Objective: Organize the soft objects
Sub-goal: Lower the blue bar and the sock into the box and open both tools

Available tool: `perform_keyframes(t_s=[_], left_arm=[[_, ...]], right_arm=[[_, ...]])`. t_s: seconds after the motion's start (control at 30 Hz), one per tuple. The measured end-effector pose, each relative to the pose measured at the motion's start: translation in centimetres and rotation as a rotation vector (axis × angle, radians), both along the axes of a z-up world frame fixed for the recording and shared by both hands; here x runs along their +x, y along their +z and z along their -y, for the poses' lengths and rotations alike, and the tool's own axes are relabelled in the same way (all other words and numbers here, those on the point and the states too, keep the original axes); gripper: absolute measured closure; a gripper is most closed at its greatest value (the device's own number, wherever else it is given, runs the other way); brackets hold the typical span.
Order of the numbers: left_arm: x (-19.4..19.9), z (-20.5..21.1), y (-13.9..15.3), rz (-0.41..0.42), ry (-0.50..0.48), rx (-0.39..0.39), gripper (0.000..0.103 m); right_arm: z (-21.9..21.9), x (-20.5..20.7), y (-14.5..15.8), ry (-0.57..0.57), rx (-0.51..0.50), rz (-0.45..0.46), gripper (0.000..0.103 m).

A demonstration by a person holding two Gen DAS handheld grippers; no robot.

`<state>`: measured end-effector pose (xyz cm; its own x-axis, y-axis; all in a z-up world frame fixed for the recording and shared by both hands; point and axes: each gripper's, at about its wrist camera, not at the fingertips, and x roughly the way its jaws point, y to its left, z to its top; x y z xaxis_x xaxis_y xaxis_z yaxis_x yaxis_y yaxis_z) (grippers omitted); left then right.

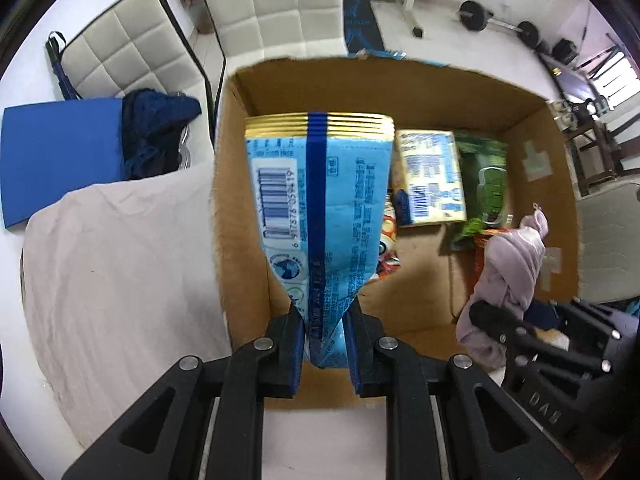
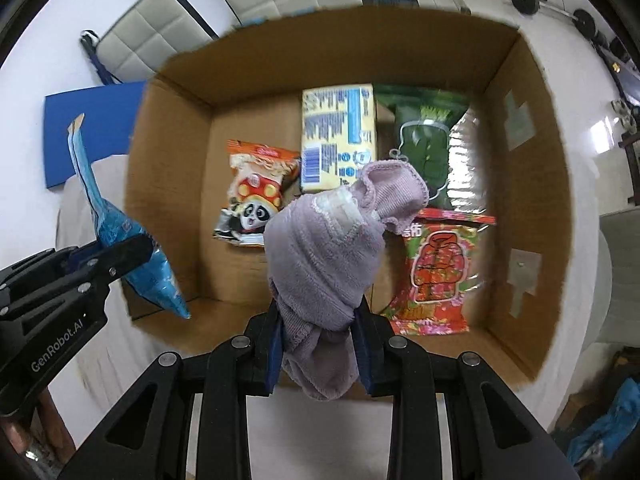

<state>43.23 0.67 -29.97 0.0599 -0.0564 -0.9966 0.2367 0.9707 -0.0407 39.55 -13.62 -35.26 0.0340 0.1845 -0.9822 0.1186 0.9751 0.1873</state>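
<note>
Your left gripper [image 1: 324, 344] is clamped on the light, crinkly blue packet [image 1: 320, 200] over the box's [image 2: 532, 240] left wall; the right gripper [image 2: 318, 344] squeezes the soft lilac cloth [image 2: 332, 248] above its near edge.

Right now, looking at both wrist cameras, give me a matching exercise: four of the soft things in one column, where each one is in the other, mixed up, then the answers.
Things:
1. blue snack bag
2. lilac rolled cloth
3. panda snack pack
4. beige folded cloth

Places:
A. lying on the cardboard box floor
B. clamped in the right gripper
C. on the table outside the box
D. clamped in the left gripper

Pairs: 1-D, 2-B, 3-A, 4-C
</note>
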Motion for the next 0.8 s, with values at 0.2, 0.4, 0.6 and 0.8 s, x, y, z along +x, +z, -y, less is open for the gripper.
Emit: perform_keyframes(t_s=[0.2, 0.4, 0.6, 0.8], left_arm=[[2.1, 0.5, -3.3, -0.057, 0.007, 0.059, 0.085], [3.3, 0.3, -4.2, -0.088, 0.035, 0.05, 0.083], [3.6, -0.3, -2.8, -0.068, 0.064, 0.022, 0.082], [2.2, -0.5, -0.9, -0.02, 0.08, -0.001, 0.079]], right_arm=[[-0.1, 1.3, -2.5, -0.007, -0.021, -0.046, 0.07], [-0.4, 1.8, -3.3, 0.005, -0.037, -0.08, 0.064], [-0.3, 1.6, -2.2, 0.012, -0.054, -0.057, 0.058], [0.1, 0.6, 0.3, 0.032, -0.103, -0.013, 0.056]])
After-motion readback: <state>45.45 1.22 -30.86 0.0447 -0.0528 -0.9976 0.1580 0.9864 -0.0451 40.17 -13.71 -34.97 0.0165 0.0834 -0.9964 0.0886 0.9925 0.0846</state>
